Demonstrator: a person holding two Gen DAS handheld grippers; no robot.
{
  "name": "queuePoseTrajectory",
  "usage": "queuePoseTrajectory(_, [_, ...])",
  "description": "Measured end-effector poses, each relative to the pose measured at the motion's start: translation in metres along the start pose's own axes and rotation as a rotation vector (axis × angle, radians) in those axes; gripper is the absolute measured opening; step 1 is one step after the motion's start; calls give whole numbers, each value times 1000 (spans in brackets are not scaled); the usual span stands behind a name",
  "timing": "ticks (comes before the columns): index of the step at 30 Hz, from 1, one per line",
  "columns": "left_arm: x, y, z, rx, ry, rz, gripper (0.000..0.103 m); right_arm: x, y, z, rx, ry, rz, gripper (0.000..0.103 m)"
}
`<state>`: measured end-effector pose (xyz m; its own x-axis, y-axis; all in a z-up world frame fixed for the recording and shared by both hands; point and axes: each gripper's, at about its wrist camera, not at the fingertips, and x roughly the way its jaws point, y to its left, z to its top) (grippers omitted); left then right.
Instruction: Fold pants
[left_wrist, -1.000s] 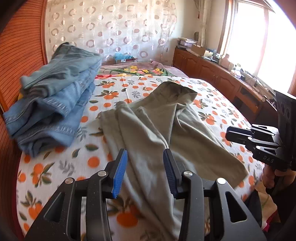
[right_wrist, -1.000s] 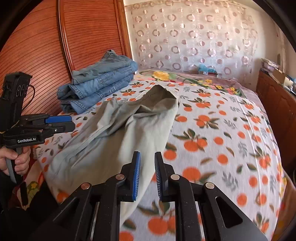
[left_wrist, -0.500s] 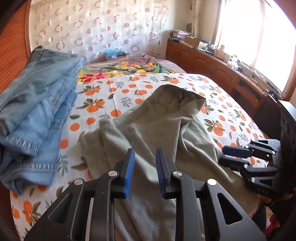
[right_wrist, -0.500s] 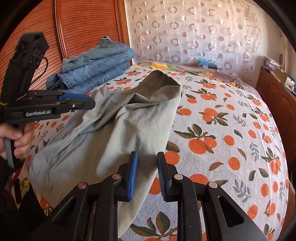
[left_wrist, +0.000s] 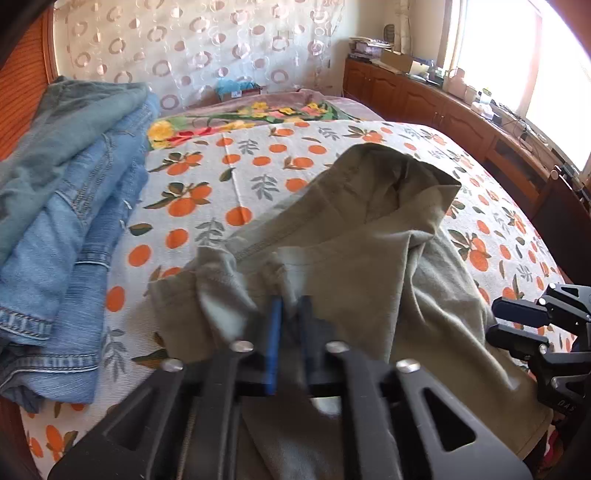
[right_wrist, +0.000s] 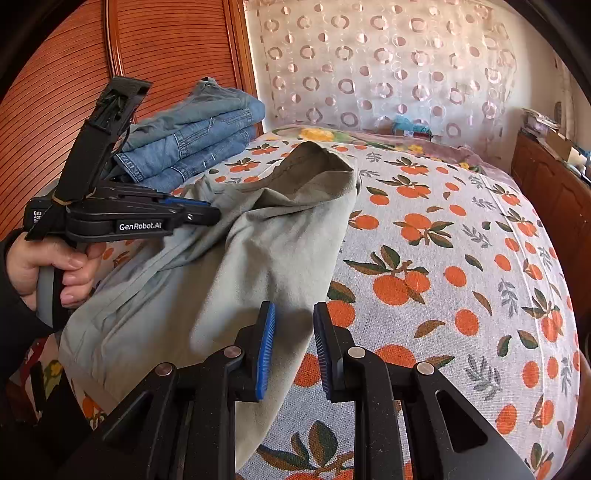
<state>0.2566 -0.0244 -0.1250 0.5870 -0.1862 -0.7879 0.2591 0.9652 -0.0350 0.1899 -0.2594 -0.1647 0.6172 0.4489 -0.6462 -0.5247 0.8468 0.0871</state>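
Jaws first: we see the left gripper (left_wrist: 290, 317) with its blue-padded fingers drawn nearly together and a bunched ridge of the olive pants (left_wrist: 369, 236) pinched between them, so we read it as clamped on the cloth near the garment's left edge. In the right wrist view the same tool (right_wrist: 207, 214) reaches in from the left, its tips touching the fabric, with the person's left hand (right_wrist: 55, 269) wrapped around the handle.

We see the right gripper (right_wrist: 294, 325) with its fingers parted and a clear gap between the pads. The near right edge of the pants (right_wrist: 229, 280) lies just below and beside its left pad (right_wrist: 266, 350); we cannot tell whether pad and cloth touch. In the left wrist view this tool (left_wrist: 524, 325) hovers at the far right, over the garment's right margin, its tips likewise apart.

Outward from the jaws, the pants lie rumpled and lengthwise on the bedsheet (right_wrist: 443, 258), which is printed with oranges and leaves; one open end of the garment rises away from us, toward the far part of the bed. A stack of folded jeans (left_wrist: 62, 206) sits to the left, apart from the pants, against the ribbed wooden headboard (right_wrist: 166, 48). A circle-patterned curtain (right_wrist: 388, 62) hangs beyond, and a wooden cabinet (left_wrist: 436, 103) runs along the right wall under a bright window (left_wrist: 517, 48).
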Motion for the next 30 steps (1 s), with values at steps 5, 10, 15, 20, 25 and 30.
queuePoseTrajectory(5, [-25,17,-3,-51,-64,17,6,0,1,0,-5,-1,-3,22])
queuePoseTrajectory(10, [-54,44,-7,-101,-125,46,6,1,1,0,-9,5,-7,22])
queuePoseTrajectory(15, [-62,67,-10,-137,-140,89,6,2,1,0,-7,11,-6,22])
queuePoseTrajectory(20, [-43,68,-17,-140,-66,86,16,4,0,1,-6,18,-5,22])
queuePoseTrajectory(25, [-47,61,-30,-143,-74,69,33,4,-2,1,1,19,-3,22])
queuePoseTrajectory(30, [-61,39,-48,-106,-80,53,36,1,-3,1,10,6,5,22])
